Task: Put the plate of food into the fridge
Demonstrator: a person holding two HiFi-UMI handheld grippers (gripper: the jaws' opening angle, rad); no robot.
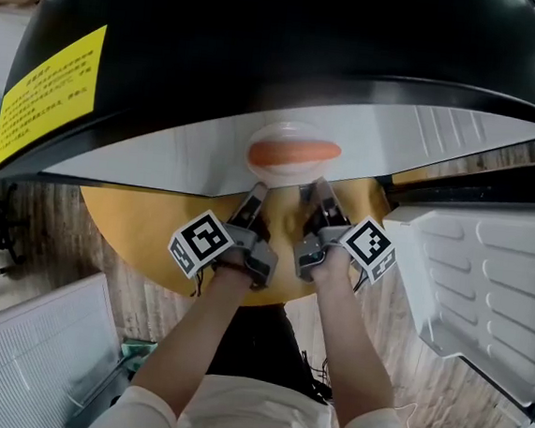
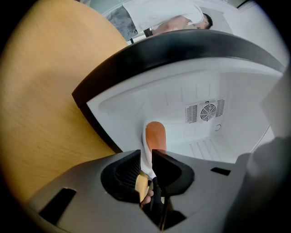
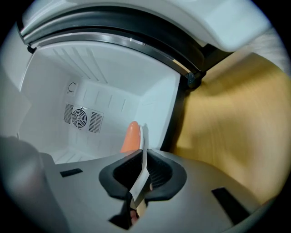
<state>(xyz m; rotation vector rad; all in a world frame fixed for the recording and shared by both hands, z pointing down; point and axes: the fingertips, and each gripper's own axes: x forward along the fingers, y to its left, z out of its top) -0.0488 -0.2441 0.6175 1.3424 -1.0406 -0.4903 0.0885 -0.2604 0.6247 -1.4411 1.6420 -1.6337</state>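
Observation:
A white plate [image 1: 291,164] carrying an orange sausage-shaped food [image 1: 294,151] sits at the mouth of the small black fridge [image 1: 265,48], on its white inner floor. My left gripper [image 1: 253,198] is shut on the plate's near left rim, and my right gripper [image 1: 318,196] is shut on its near right rim. In the left gripper view the plate rim [image 2: 146,152] stands edge-on between the jaws with the food [image 2: 155,136] beyond. The right gripper view shows the plate [image 3: 144,157] pinched likewise, with the food [image 3: 131,136] behind it.
The fridge stands on a round yellow wooden table [image 1: 143,234]. Its white door [image 1: 486,286] hangs open at the right. A fan grille [image 3: 84,118] sits on the fridge's back wall. A yellow label [image 1: 48,93] is on the fridge top. A white radiator-like panel [image 1: 28,355] stands at lower left.

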